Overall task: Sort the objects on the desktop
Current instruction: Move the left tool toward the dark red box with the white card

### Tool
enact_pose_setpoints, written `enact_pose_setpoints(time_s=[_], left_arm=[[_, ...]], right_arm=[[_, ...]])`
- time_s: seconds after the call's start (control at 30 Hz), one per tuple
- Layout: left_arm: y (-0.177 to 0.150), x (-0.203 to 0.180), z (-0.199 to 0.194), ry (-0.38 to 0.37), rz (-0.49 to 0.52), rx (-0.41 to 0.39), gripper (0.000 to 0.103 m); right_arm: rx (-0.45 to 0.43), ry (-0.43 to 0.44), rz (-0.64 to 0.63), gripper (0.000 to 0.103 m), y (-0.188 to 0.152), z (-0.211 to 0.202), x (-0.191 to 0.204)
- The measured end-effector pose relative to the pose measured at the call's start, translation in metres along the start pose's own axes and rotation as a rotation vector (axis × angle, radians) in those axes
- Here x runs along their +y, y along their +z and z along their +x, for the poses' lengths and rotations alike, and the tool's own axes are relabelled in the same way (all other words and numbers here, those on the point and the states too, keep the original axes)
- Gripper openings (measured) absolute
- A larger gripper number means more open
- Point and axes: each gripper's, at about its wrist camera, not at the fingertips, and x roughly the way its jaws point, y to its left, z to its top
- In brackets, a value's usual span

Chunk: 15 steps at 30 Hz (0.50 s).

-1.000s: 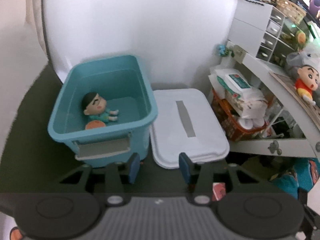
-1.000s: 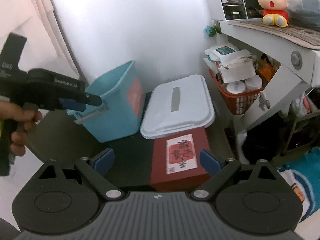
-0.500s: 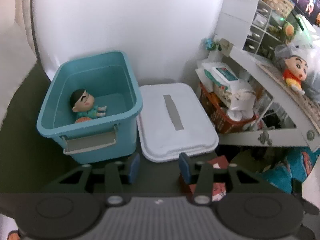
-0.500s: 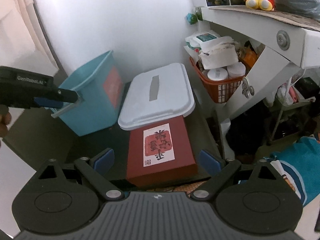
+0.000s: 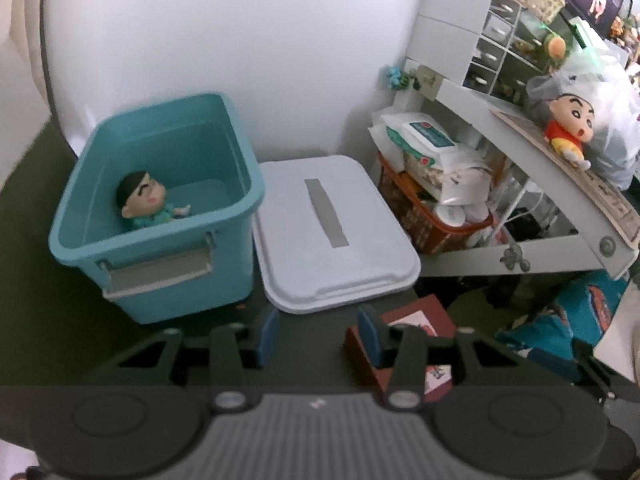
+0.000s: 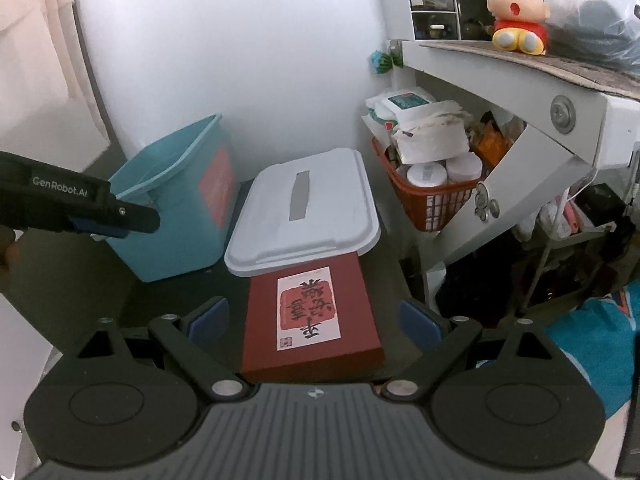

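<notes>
A teal bin (image 5: 172, 296) stands on the dark surface with a small dark-haired doll (image 5: 140, 204) inside. Its white lid (image 5: 332, 240) lies flat to its right. My left gripper (image 5: 318, 332) hovers in front of both, open, nothing between its blue pads. A dark red box (image 5: 428, 308) with a white label shows just behind its right finger. In the right wrist view the red box (image 6: 308, 312) lies in front of the lid (image 6: 308, 208), between the wide-open fingers of my right gripper (image 6: 312, 320). The pads stand clear of its sides. The left gripper (image 6: 116, 220) reaches in beside the bin (image 6: 176, 232).
An orange basket (image 5: 436, 232) stuffed with packets and jars sits right of the lid, under a white slanted desk (image 5: 520, 152). A plush doll (image 6: 516, 8) and a plastic bag sit on the desk. A teal patterned cloth (image 5: 560, 332) lies at the right. A white wall backs the bin.
Both views have tilted slightly. The red box has come into the left wrist view and lies more fully between the right gripper's fingers. Both grippers stay open.
</notes>
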Motion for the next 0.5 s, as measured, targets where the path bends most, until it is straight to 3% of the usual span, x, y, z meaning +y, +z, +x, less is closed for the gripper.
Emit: enact_pose_setpoints(time_s=[0.13,0.27,0.5], left_arm=[[-0.003,-0.002,0.005,-0.009,0.016,-0.002,0.048],[-0.005,-0.001,0.008,-0.017,0.009,-0.015,0.055],[-0.008,0.002,0.019,-0.043,-0.01,-0.004,0.056]], right_arm=[[0.019,-0.015,-0.019,0.095,-0.002,0.005,0.003],[0.034,-0.028,-0.032,0.095,-0.004,0.011,0.004],[0.057,-0.025,-0.031,0.095,-0.007,0.018,0.003]])
